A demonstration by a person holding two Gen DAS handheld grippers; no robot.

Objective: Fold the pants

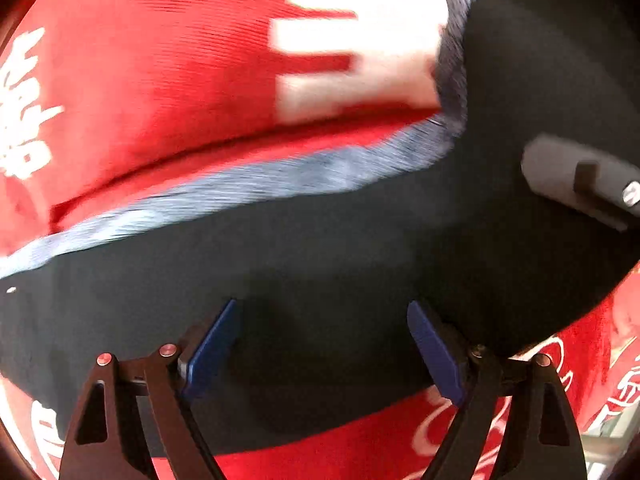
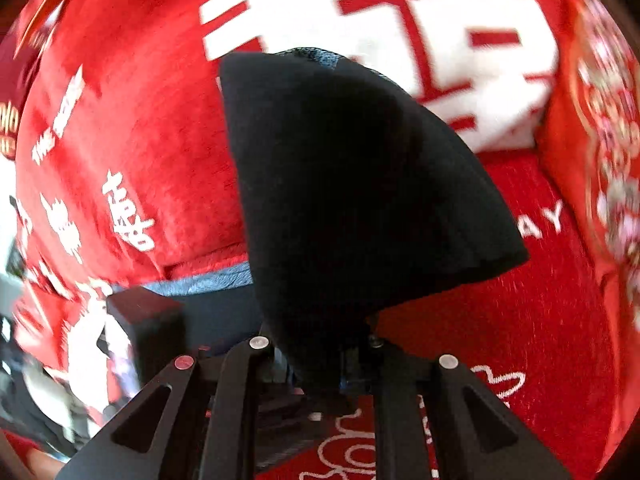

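The black pants (image 1: 320,240) are spread across a red cloth with white lettering (image 1: 160,80), their grey-blue edge band (image 1: 240,184) running along the far side in the left wrist view. The left gripper (image 1: 324,344) is held just over the dark fabric with its blue-padded fingers (image 1: 212,344) set wide apart; nothing is gripped between them, and whether the tips touch the cloth below cannot be told. At the right edge of that view a grey part of the other tool (image 1: 580,180) is seen over the pants.

In the right wrist view, the right gripper (image 2: 320,364) is clenched on a fold of the pants (image 2: 360,200): the black fabric rises from between the fingers as a raised, peaked flap that hides the finger pads themselves. The flap stands lifted above the red cloth (image 2: 520,320), while a lower part of the garment with its grey-blue band (image 2: 208,280) lies flat to the left. The surface beneath the red cloth is covered, so its kind cannot be told. Both views are motion-blurred.
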